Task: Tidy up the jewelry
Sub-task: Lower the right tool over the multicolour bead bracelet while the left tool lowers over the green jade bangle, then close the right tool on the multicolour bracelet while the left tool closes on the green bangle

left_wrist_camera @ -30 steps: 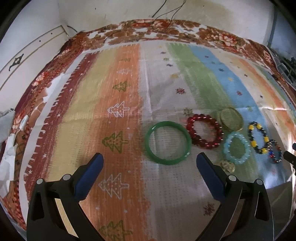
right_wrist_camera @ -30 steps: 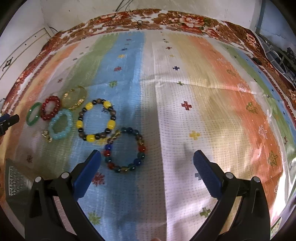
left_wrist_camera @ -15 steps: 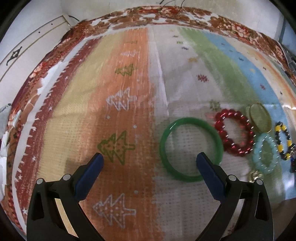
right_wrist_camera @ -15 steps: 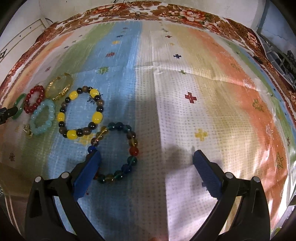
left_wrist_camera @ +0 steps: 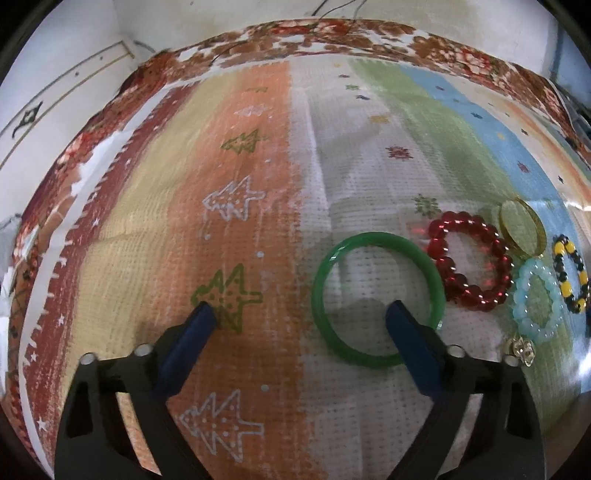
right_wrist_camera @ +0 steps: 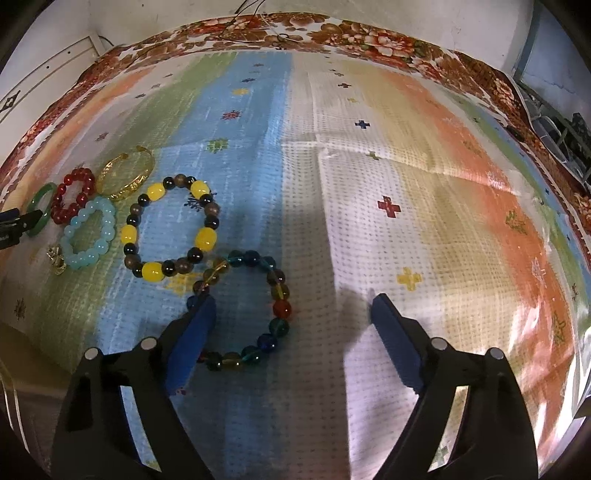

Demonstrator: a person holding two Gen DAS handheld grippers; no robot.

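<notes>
Several bracelets lie on a striped cloth. In the left wrist view, a green bangle (left_wrist_camera: 376, 299) lies under my open left gripper (left_wrist_camera: 301, 314); the right finger (left_wrist_camera: 410, 343) reaches inside the ring over its near rim. Beside it are a red bead bracelet (left_wrist_camera: 469, 269), a gold bangle (left_wrist_camera: 522, 230), a light blue bead bracelet (left_wrist_camera: 537, 302) with a gold charm (left_wrist_camera: 521, 349), and a yellow-black bracelet (left_wrist_camera: 570, 277). In the right wrist view, my open right gripper (right_wrist_camera: 290, 306) straddles a multicolour bead bracelet (right_wrist_camera: 243, 310); its left finger (right_wrist_camera: 192, 339) covers the bracelet's left side. The yellow-black bracelet (right_wrist_camera: 170, 229) touches it.
The cloth (right_wrist_camera: 406, 184) has a brown floral border (right_wrist_camera: 332, 33) against a white wall. Its right half holds only printed crosses. The left gripper's tip (right_wrist_camera: 14, 225) shows at the right wrist view's left edge. Dark clutter (right_wrist_camera: 561, 133) sits beyond the right edge.
Both grippers have moved forward and lower toward the cloth. The left one has closed in on the green bangle, the right one on the multicolour bracelet. Both stay open.
</notes>
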